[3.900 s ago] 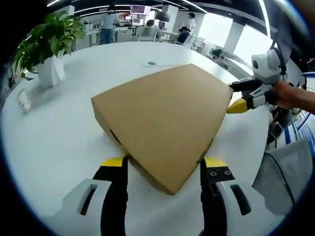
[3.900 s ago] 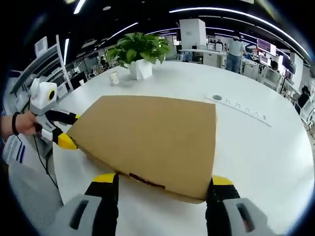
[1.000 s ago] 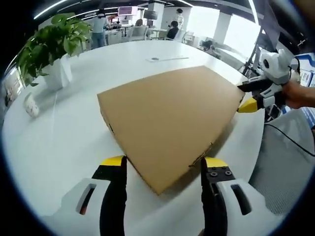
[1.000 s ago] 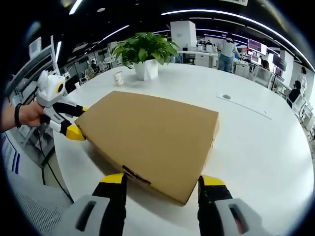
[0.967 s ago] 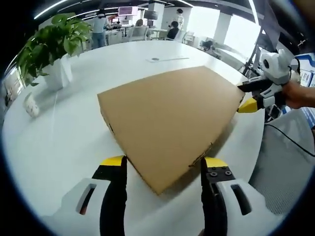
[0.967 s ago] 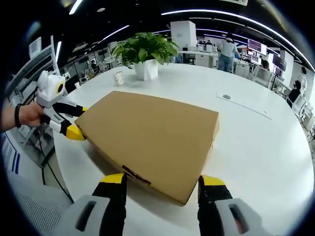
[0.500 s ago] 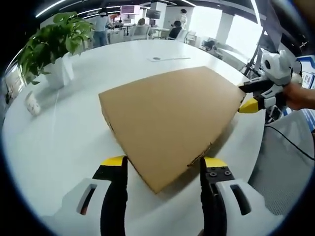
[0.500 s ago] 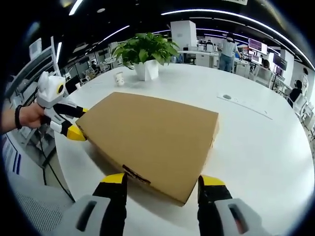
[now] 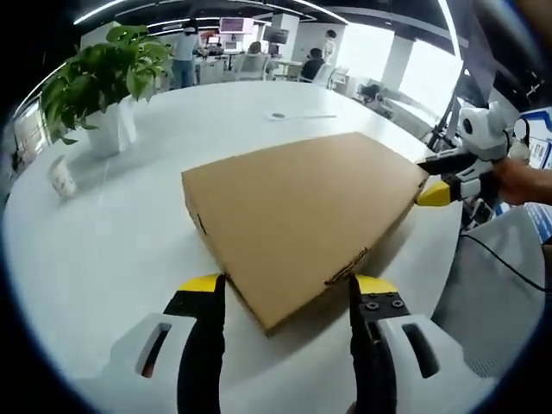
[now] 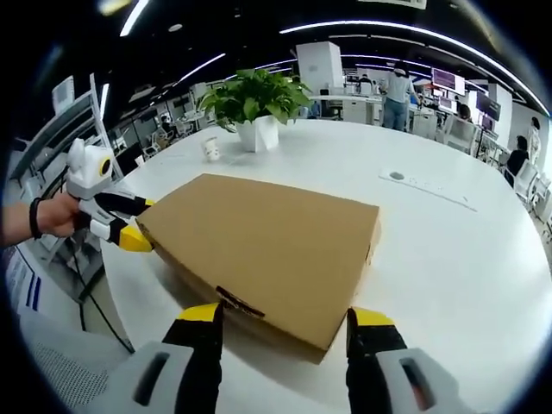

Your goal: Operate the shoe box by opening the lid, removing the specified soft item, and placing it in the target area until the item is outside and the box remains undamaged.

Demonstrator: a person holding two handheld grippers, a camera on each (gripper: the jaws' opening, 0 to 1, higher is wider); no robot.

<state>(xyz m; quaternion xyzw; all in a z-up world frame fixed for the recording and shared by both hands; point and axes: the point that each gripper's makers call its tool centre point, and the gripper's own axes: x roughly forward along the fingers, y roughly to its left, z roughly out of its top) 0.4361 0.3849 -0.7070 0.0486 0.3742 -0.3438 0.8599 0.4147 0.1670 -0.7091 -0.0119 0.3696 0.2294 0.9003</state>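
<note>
Straddling one corner of the closed shoe box [image 9: 297,220], the left gripper [image 9: 280,297] has its jaws apart, one yellow-tipped jaw on each side of the corner, with no evident clamp on the cardboard. In the right gripper view, the right gripper [image 10: 280,323] likewise stands with its jaws spread at the near edge of the box, a dark printed mark on that edge lying between them; contact with the cardboard cannot be confirmed. Each gripper also appears in the other's view at the far corner of the box, held by a hand [image 10: 47,216].

The box lies flat on the white tabletop [image 10: 457,259], lid fully down, cardboard showing no creases or tears. The soft item is hidden inside and cannot be assessed.

Farther off stand a small cup [image 9: 60,177] and a potted plant [image 9: 103,78] in a white pot, well apart from the box. Beyond lies an open office with people at desks.

Assessment: the task is at its very start. Lid opening, item removal and placement all remain outstanding; no target area can be identified.
</note>
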